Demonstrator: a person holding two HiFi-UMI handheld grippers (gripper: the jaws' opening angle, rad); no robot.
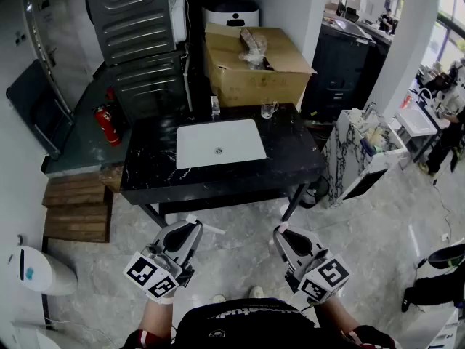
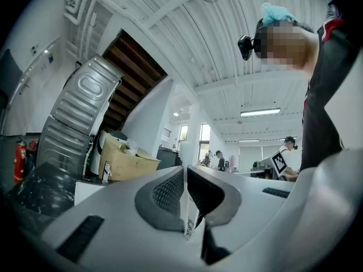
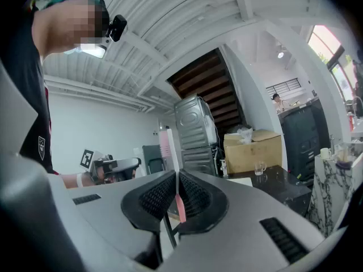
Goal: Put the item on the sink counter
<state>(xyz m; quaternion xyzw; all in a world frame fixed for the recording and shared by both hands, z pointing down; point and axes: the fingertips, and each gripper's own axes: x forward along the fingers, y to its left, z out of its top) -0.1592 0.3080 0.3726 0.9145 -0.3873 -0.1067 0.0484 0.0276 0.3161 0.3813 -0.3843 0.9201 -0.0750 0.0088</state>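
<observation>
Pink stick [image 3: 168, 152] pinched by my right gripper [image 1: 280, 231], white strip [image 2: 185, 208] by my left gripper [image 1: 195, 225]; I'm mid-carry, and must reach the tabletop [image 1: 290, 158] next.

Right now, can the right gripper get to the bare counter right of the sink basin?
Probably, with a step forward. The right gripper, shut on a thin pink item, hangs short of the counter. Only open floor lies between them, and that stretch looks bare.

The left gripper [image 1: 195, 227] and right gripper [image 1: 282, 233] have pale grey shells, and each bears a marker cube [image 1: 152, 276] of black-and-white squares. Their fingers [image 2: 164, 194] carry dark ribbed pads. The person wears a black top [image 1: 240, 320] with pale lettering.
</observation>
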